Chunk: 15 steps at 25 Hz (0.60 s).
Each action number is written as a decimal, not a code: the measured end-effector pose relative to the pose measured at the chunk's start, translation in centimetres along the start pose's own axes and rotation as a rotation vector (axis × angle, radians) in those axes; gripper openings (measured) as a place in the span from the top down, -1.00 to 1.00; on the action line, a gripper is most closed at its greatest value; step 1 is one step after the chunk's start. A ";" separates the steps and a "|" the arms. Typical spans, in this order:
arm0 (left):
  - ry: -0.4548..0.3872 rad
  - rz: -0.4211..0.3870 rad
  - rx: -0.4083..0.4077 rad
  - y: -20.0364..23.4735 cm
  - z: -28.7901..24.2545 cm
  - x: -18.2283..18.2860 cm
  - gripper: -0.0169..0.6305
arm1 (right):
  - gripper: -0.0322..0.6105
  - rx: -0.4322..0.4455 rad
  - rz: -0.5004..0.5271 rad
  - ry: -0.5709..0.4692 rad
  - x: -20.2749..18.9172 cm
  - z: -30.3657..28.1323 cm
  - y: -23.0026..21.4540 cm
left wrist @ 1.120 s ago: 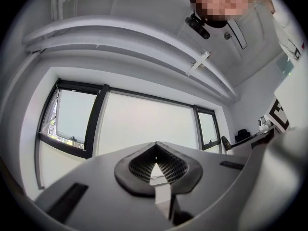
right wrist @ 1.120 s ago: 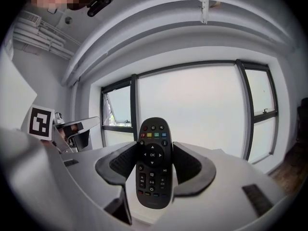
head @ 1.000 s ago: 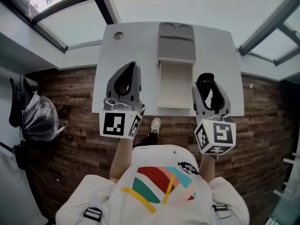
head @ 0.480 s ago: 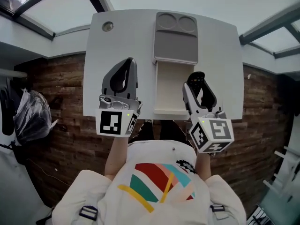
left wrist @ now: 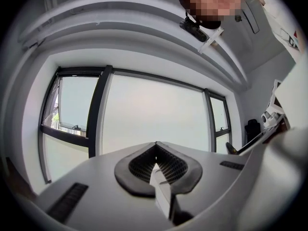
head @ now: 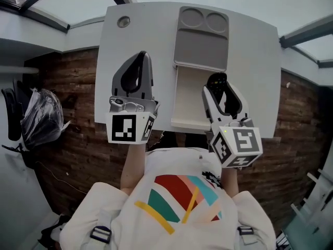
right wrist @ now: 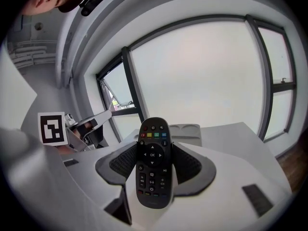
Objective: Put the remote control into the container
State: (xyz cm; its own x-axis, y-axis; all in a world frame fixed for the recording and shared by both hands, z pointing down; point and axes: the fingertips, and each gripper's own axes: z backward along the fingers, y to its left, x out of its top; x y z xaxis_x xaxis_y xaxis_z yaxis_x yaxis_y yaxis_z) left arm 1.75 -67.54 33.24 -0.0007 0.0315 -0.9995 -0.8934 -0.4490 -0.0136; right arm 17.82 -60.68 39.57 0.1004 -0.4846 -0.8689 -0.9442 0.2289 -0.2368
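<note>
- both hands have come forward over the bench [head: 151,25] since a second ago, and the right gripper [head: 219,91] has slid in closer to the container [head: 187,105]
- right gripper is pinching the remote [head: 217,80] by its lower half, one pad on each long side. buttons face up and the top end pokes out past the fingertips
- remote is off the bench, held in the air. from the head view its tip sits right about over the right rim of the open cream tray, not down inside it
- container's grey lid [head: 201,46] with the two round dips is at the far end, and the tray looks empty
- left gripper [head: 144,59] has its jaws pressed together with nothing between them, hovering over the left part of the bench, beside the container but apart from it
</note>
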 end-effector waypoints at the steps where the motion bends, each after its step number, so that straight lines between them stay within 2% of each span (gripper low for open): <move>1: 0.007 0.001 0.007 0.1 0.0 -0.3 0.93 | 0.17 0.004 0.002 0.013 -0.4 -0.2 0.0; 5: 0.037 0.007 0.022 0.4 0.0 -1.5 0.93 | 0.17 0.012 0.030 0.081 -2.7 -1.7 -0.1; 12: 0.077 0.021 0.009 -0.6 -0.5 -3.2 0.93 | 0.17 0.025 0.098 0.268 -8.9 -5.6 -0.7; 15: 0.086 0.025 0.013 -0.5 -0.5 -3.6 0.92 | 0.17 0.057 0.074 0.325 -10.6 -6.8 -0.1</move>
State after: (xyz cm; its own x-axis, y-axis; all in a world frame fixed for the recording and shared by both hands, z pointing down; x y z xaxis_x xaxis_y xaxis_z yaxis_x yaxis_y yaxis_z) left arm 2.42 -67.89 36.83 0.0147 -0.0566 -0.9983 -0.8994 -0.4369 0.0115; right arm 14.72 -61.33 51.77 -0.0815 -0.7069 -0.7026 -0.9251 0.3159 -0.2105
